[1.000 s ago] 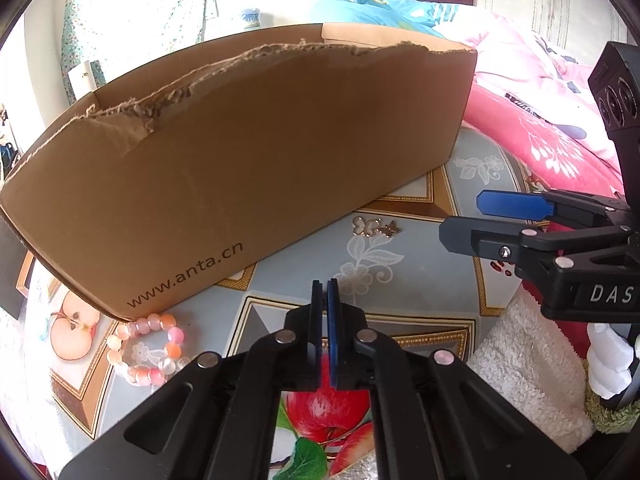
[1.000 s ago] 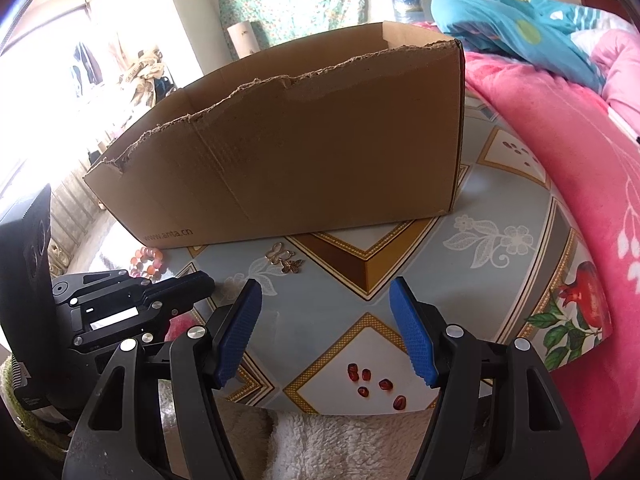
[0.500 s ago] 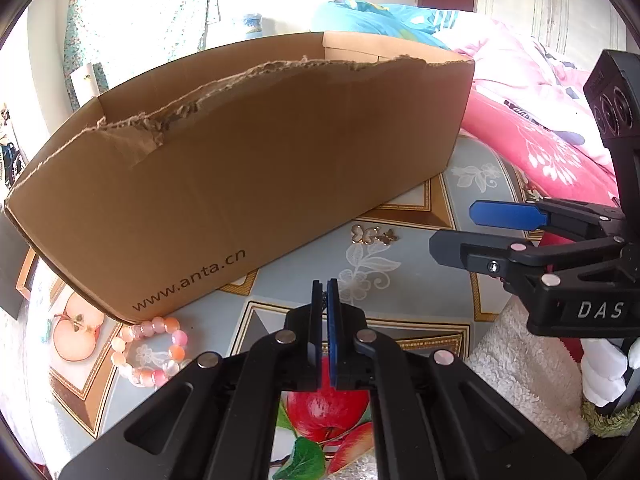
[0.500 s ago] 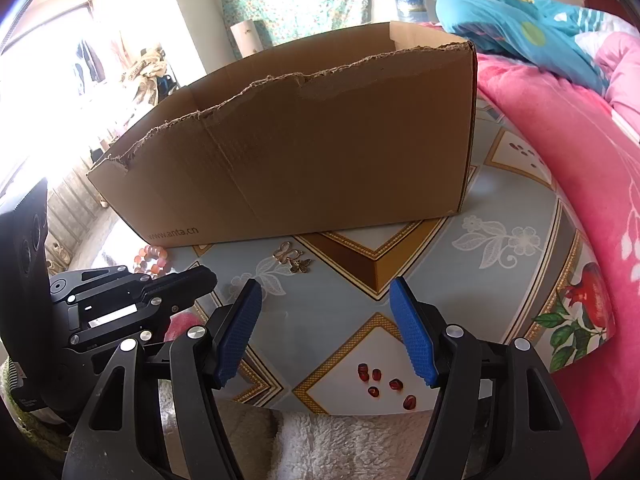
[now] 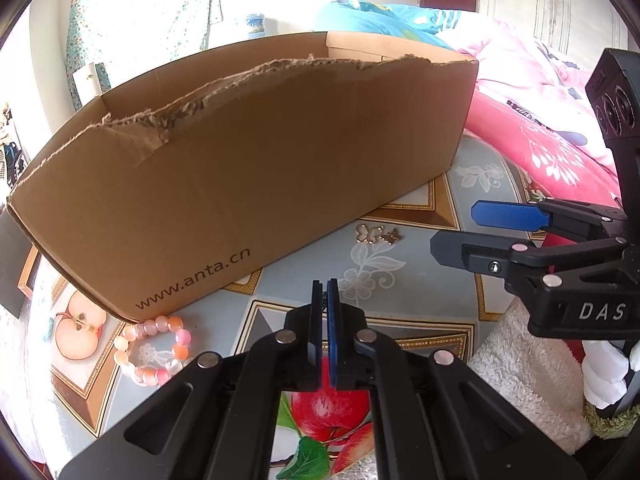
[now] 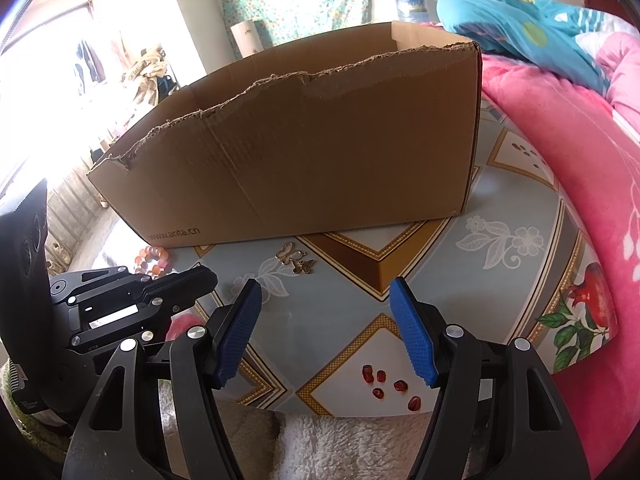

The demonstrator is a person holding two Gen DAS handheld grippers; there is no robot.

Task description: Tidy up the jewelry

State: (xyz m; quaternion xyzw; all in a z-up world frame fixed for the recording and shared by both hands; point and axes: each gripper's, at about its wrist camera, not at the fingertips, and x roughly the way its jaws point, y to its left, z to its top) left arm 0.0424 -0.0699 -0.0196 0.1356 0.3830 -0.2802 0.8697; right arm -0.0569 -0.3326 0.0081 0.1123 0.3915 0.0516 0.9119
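Jewelry waiting on the table, nothing picked up yet

The left gripper (image 5: 325,292) is clenched on nothing, the right gripper (image 6: 326,328) is spread wide and empty. The butterfly charms (image 6: 295,259) lie ahead of the right fingertips, slightly left – best approached low and pinched flat. The bead bracelet (image 5: 154,350) sits left of the left fingers, touching the cardboard box (image 5: 260,184) – its tall torn wall must be cleared.

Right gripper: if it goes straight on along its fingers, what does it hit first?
Probably the bare tablecloth short of the butterfly charms; the right gripper is open and angled down. Depth is unclear.
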